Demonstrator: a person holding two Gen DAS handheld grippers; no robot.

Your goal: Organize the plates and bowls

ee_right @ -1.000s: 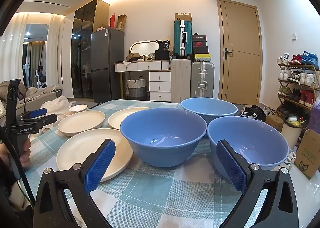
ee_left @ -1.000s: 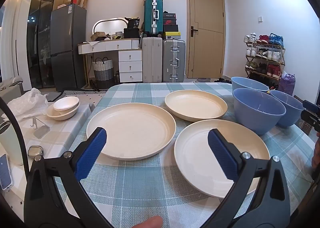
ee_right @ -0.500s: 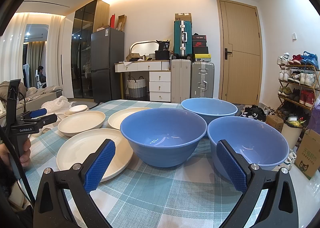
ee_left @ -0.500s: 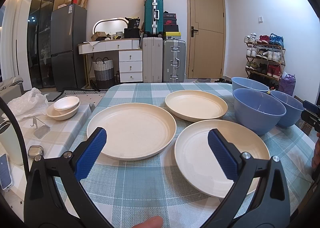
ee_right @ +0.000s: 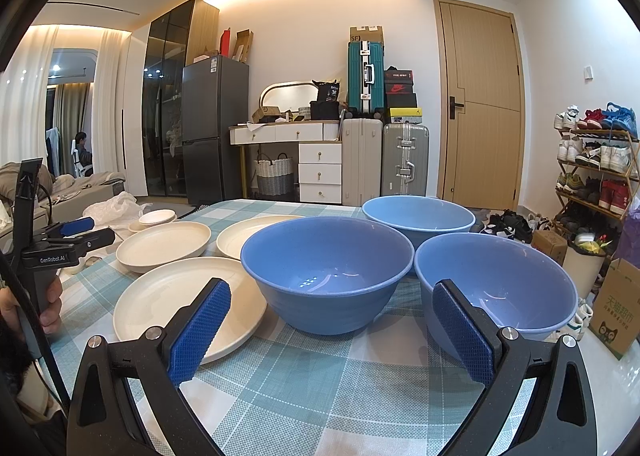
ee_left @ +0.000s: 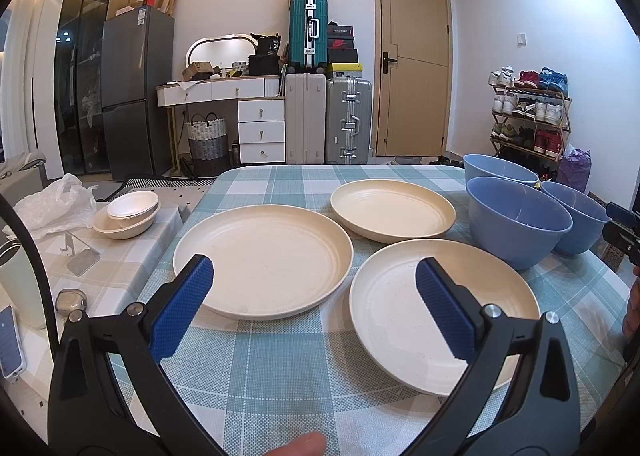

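Probably light, stiff and slick-rimmed, so best pinched at the near lip: three cream plates (ee_left: pixel 264 256) and three blue bowls (ee_right: pixel 326 280) unstacked on the checked table (ee_left: pixel 280 368), left gripper (ee_left: pixel 314 312) and right gripper (ee_right: pixel 330 330) both spread wide, empty.

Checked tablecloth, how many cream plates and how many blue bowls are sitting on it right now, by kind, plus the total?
Cream plates: 3
Blue bowls: 3
Total: 6
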